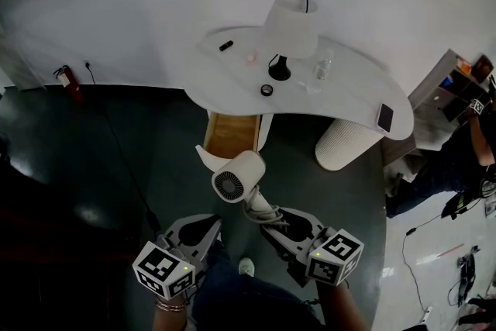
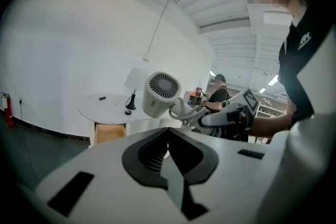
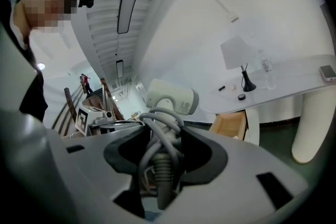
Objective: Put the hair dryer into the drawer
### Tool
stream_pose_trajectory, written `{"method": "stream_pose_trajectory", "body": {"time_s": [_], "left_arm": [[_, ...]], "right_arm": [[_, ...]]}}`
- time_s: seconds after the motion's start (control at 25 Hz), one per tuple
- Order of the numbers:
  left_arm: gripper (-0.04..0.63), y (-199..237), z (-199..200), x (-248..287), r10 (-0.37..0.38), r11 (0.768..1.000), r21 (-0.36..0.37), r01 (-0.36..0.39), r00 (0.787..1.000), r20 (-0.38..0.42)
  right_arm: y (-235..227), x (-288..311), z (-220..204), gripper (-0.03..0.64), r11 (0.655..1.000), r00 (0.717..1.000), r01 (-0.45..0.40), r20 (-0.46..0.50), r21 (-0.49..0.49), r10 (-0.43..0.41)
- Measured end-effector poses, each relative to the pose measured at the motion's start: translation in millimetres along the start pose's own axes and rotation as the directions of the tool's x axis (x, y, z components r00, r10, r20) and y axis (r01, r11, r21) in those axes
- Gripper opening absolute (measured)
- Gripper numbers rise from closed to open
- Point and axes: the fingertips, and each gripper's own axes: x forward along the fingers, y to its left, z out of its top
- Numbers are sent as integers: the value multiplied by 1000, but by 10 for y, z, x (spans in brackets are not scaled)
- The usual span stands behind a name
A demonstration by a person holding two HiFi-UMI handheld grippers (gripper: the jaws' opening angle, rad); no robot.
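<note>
The white hair dryer (image 1: 239, 176) hangs in the air in front of the open wooden drawer (image 1: 231, 134), its round grille facing me. My right gripper (image 1: 267, 215) is shut on its handle, around which the grey cord is wound. In the right gripper view the handle and cord fill the space between the jaws of the right gripper (image 3: 160, 136), and the hair dryer (image 3: 173, 98) stands above them. My left gripper (image 1: 208, 225) sits just left of the dryer, shut and empty. In the left gripper view the hair dryer (image 2: 160, 93) floats ahead of the left gripper (image 2: 168, 134), and the drawer (image 2: 109, 132) lies beyond.
The drawer hangs under a curved white desk (image 1: 341, 89) carrying a lamp (image 1: 292, 25), a water bottle (image 1: 323, 64) and a phone (image 1: 384, 117). A ribbed white cylinder (image 1: 345, 143) supports the desk at the right. A fire extinguisher (image 1: 68, 81) stands by the wall; a person (image 1: 457, 159) is at the far right.
</note>
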Motion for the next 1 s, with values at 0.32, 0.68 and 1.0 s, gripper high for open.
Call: {"method": "stream_pose_trajectory", "body": {"time_s": [0.32, 0.68, 1.0], "left_arm": [[15, 390, 126, 156, -33, 999, 0, 33, 999, -19], [15, 798, 306, 281, -85, 996, 27, 87, 995, -57], [15, 1160, 417, 417, -125, 991, 27, 128, 988, -93]], "right_arm": [[-138, 283, 72, 198, 1000, 999, 18, -33, 17, -17], [-227, 655, 189, 198, 997, 996, 59, -74, 49, -55], [-430, 935, 251, 198, 990, 983, 135, -133, 47, -128]]}}
